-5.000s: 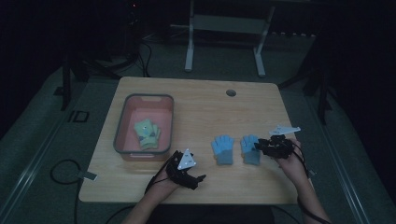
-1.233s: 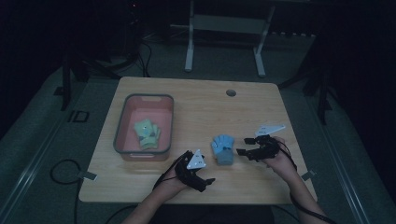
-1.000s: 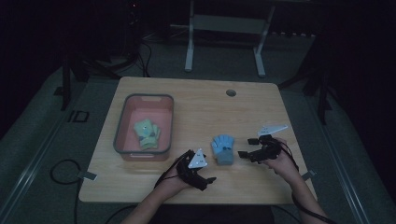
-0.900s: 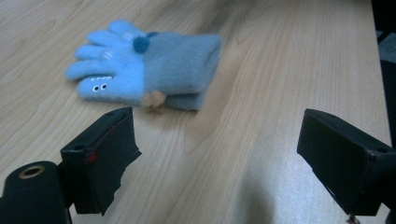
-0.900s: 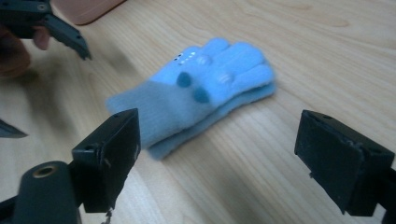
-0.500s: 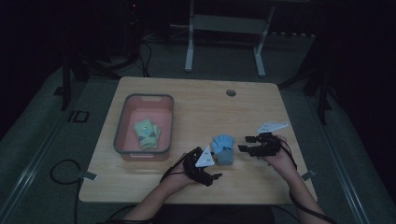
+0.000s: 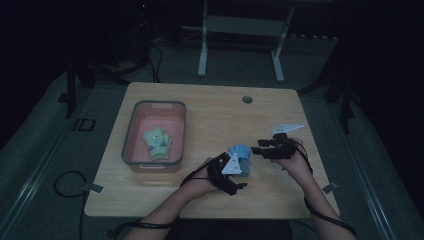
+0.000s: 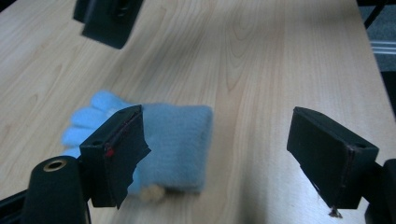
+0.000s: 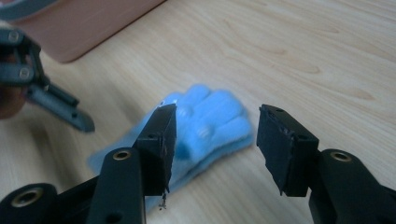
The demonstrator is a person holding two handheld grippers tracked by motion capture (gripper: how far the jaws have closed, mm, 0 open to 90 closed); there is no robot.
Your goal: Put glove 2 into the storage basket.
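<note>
A pile of light-blue gloves (image 7: 240, 154) lies on the wooden table (image 7: 210, 110), right of centre. My left gripper (image 7: 235, 175) hovers at its near edge. In the left gripper view the glove (image 8: 173, 140) lies behind one jaw and no pad presses it. That gripper (image 8: 217, 158) stands wide open, its jaws a little narrower than a second ago. My right gripper (image 7: 256, 149) comes in from the right. Its jaws have just been closing and stand open (image 9: 215, 140), apart from the glove fingers (image 9: 212, 119) lying beyond them.
A pink bin with a grey rim (image 7: 131, 135) stands at the table's left and holds green gloves (image 7: 157, 142). A round cable hole (image 7: 247, 99) sits near the far edge. The other gripper shows in each gripper view: (image 8: 109, 18), (image 9: 32, 88).
Five seconds ago two blue gloves lay side by side; now they form one pile. Over the last second my left gripper has moved right, up to the pile. My right gripper's jaws narrowed.
</note>
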